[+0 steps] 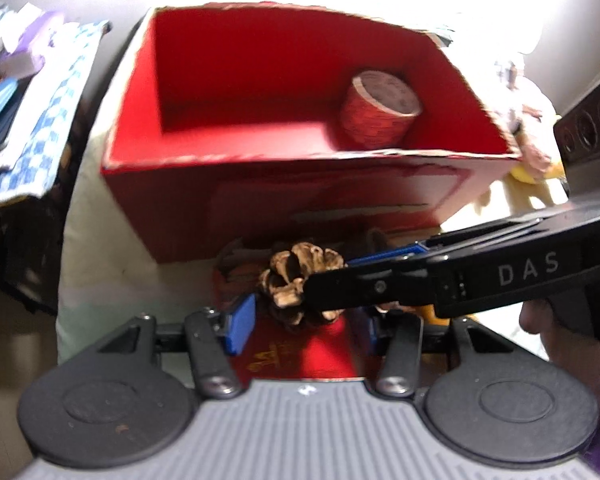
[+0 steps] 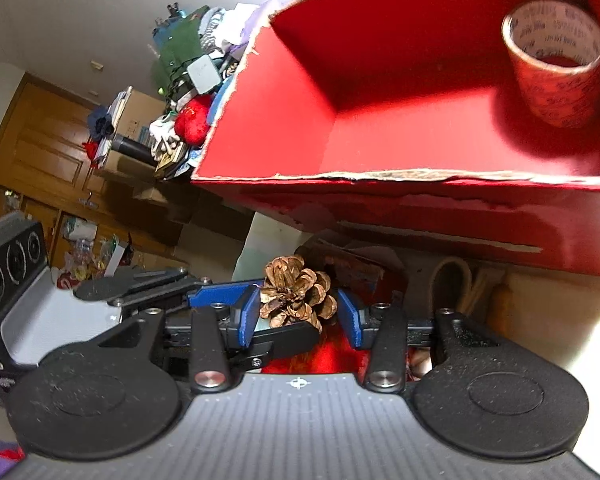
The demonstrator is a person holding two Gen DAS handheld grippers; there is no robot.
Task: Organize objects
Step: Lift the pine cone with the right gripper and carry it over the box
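A brown pine cone [image 1: 300, 280] [image 2: 296, 296] hangs just in front of an open red cardboard box [image 1: 300, 156] [image 2: 380, 178]. Both grippers are closed around the cone. My left gripper [image 1: 306, 326] has its blue pads on either side of it, though the right-hand pad is partly hidden. My right gripper [image 1: 328, 274] reaches in from the right, one black finger across the cone's front. In the right wrist view the cone fills the gap in my right gripper [image 2: 298, 314], touching both pads. My left gripper [image 2: 290, 314] comes in from the left. A red tape roll [image 1: 380, 114] [image 2: 556, 68] stands inside the box.
A red packet with gold print [image 1: 300, 352] lies under the cone. A blue checked cloth [image 1: 48, 120] with clutter sits at the left, and a yellow plush toy [image 1: 532, 176] right of the box. A pile of oddments [image 2: 188, 80] and wooden cabinets [image 2: 40, 152] lie beyond.
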